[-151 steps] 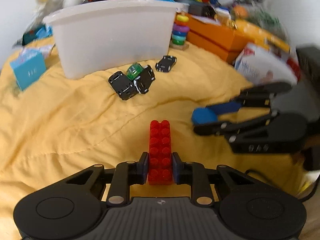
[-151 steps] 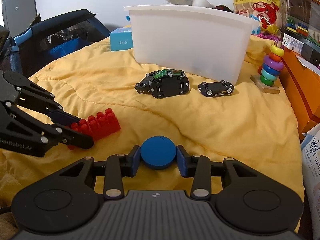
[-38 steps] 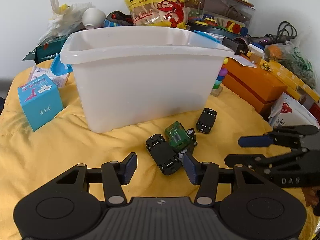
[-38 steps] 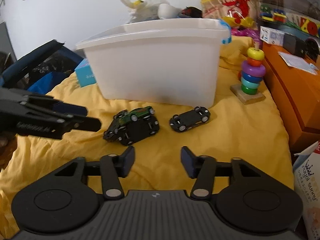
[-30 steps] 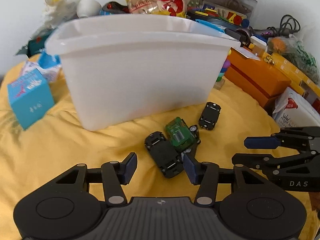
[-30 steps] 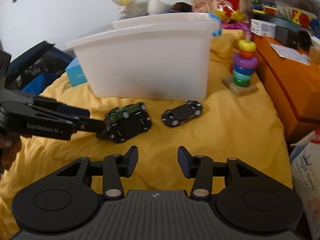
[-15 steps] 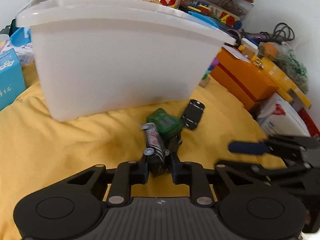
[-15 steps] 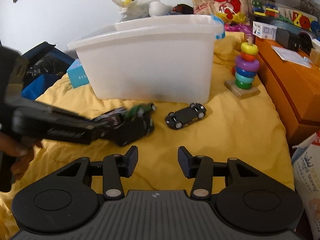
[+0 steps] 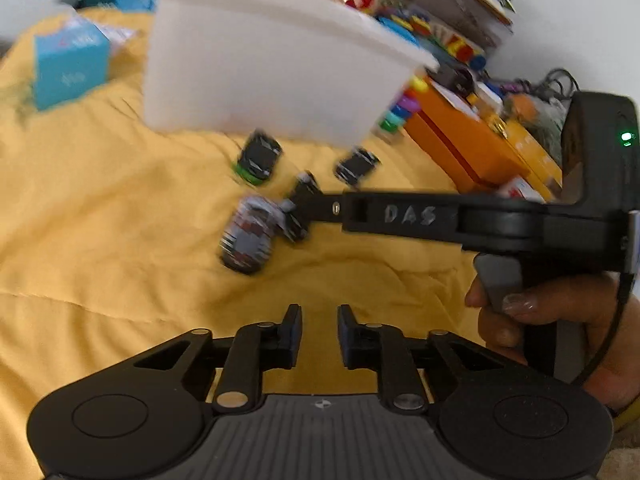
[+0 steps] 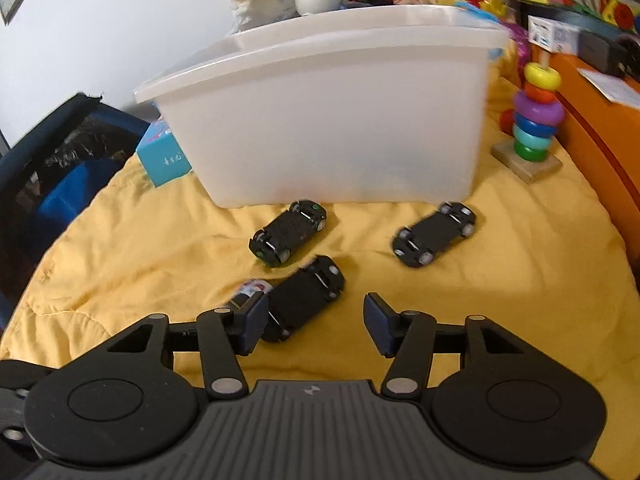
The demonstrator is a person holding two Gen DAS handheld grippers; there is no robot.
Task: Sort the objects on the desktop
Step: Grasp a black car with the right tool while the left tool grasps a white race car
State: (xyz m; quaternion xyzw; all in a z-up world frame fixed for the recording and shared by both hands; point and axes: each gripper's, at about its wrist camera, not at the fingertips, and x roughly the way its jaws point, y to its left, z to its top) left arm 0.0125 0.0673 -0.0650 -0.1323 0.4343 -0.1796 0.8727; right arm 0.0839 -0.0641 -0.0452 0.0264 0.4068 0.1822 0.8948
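**Right gripper closing in on an overturned toy car, with a neighbour crowding the left pad**

We are holding the right gripper [image 10: 315, 322] low in the right wrist frame with its jaws spread wide and nothing between the pads. An upside-down black car [image 10: 306, 296] is lying just ahead of the gap, toward its left side, nearly touching the left pad. A silver striped car [image 10: 249, 293] is sitting just beside that car, partly hidden behind the same pad. We are judging this the main risk: if the jaws close here, the left pad may catch both cars, or push the striped one aside and twist the black one out of line.

Further up the frame, a green-trimmed car [image 10: 289, 233] and another black car [image 10: 436, 234] are lying wheels-up on the yellow blanket [image 10: 140, 248], just in front of the white bin [image 10: 328, 120]. The soft blanket may let a car roll.

In the left wrist frame, the left gripper [image 9: 318, 330] is hanging empty at bottom centre, its jaws slightly parted, well short of the cars. That view is blurred, so fine contact there is unclear.
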